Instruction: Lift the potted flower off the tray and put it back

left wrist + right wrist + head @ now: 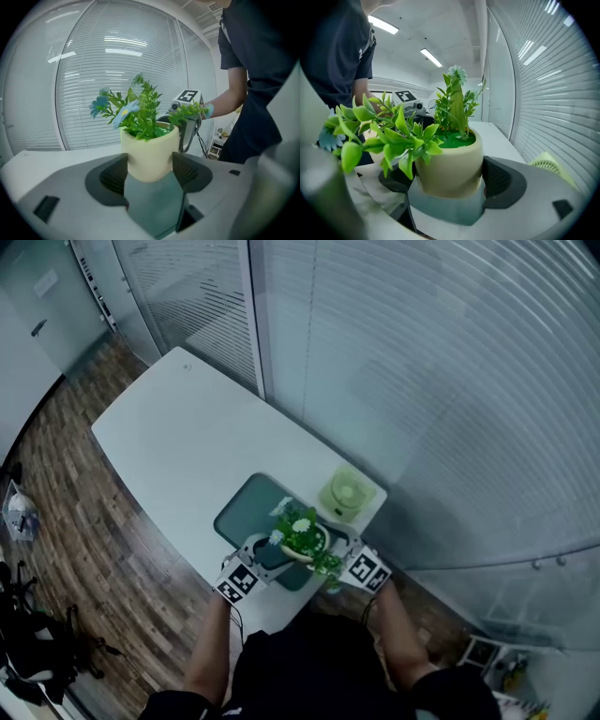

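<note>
Pot: potted flower (149,152), cream pot w/ green sprigs + pale blue blooms, upright, over near-right part of tray (246,507). Bare tray runs off to pot's 10 o'clock in head view.
L gripper: left gripper (150,174) clamped on pot, ribbed pads (112,177) against both sides, low on the wall. Comes in from pot's 7 o'clock.
R gripper: right gripper (447,180) also closed on pot from the opposite side, approx 4 o'clock. One pad sits against the wall, the other is half hidden by leaves.
Pot vs tray: teal tray surface shows right under the base in both gripper views. Can't tell if base touches or hangs just clear.
Surroundings: white table (187,437); small green fan (345,493) at pot's 1 o'clock, near tray but apart.
Progress: both grips are on, so reach + grasp look done. My read: either the very start of the lift or the set-down end; pics don't settle which.
Left to do: if lift pending, raise clear, lower back onto tray, open both, back off. If set-down, seat pot and release.
</note>
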Tool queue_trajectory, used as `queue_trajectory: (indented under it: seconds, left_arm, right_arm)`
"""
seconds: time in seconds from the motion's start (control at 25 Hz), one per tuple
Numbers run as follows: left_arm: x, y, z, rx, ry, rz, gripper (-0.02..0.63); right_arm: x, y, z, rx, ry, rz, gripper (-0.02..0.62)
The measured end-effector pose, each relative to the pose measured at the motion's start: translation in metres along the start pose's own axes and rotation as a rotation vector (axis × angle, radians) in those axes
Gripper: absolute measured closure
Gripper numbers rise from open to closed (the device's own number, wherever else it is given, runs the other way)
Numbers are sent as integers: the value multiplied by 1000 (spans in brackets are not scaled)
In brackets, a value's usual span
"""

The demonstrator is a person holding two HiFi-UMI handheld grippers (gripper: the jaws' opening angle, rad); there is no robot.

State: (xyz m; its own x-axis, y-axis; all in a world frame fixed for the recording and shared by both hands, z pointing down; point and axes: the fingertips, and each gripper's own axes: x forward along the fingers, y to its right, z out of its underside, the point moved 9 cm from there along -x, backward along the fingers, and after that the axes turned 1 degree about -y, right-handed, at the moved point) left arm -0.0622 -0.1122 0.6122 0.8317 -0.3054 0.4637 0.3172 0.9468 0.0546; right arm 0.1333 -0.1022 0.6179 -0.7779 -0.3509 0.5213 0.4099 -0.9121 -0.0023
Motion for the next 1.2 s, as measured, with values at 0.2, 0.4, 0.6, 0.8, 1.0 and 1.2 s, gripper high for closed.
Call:
queue_trajectory:
  seconds: [0.2,0.4,0.6,0.8,1.0,1.2]
  left_arm:
    - [-13,-6,-21,28,36,22,321]
    - [-24,-3,-29,21,72,41,321]
    - [-36,-3,-37,23,102,42,321]
    - [-53,-1,-51,33,134,40,321]
    - [-60,4,-55,48,165,40,321]
    - [-66,8,-54,30,186,44,321]
  right_arm:
    - [-11,-1,-16,26,37,22,189]
    - [-21,-10,-32,32,57,30,189]
    - [-26,-15,-43,31,77,35,189]
    - [-32,-23,-56,29,134,39,189]
    - [-39,-31,-61,31,164,44,189]
    - [-42,-38,-68,26,183,44,189]
